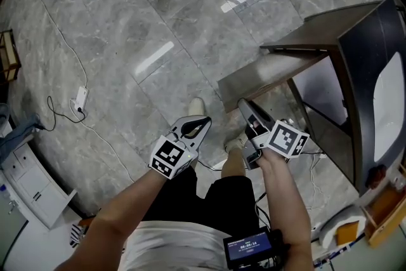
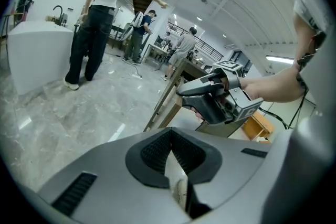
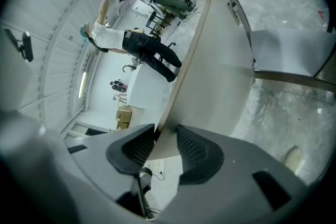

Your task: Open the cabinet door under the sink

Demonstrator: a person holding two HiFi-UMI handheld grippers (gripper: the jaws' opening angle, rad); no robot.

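My right hand-held gripper [image 3: 161,136] is pinching the free edge of the cabinet door [image 3: 226,55], which stands swung out from the dark sink counter [image 1: 371,35]. Best to pull in an arc round the hinge, pads square, no twist. My left hand-held gripper [image 1: 202,124] is closed and empty. The door is thin, flat and smooth, pale-faced with a wood-toned edge. The floor [image 1: 158,22] is glossy grey marble.

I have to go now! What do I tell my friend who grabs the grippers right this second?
Left gripper: shut, holding nothing, beside the right one.
Right gripper: clamped on the edge of the cabinet door.
Door: swung well out from the cabinet under the sink.
Done: door gripped and opened.
Left: probably swing it a bit wider if needed, then let go.
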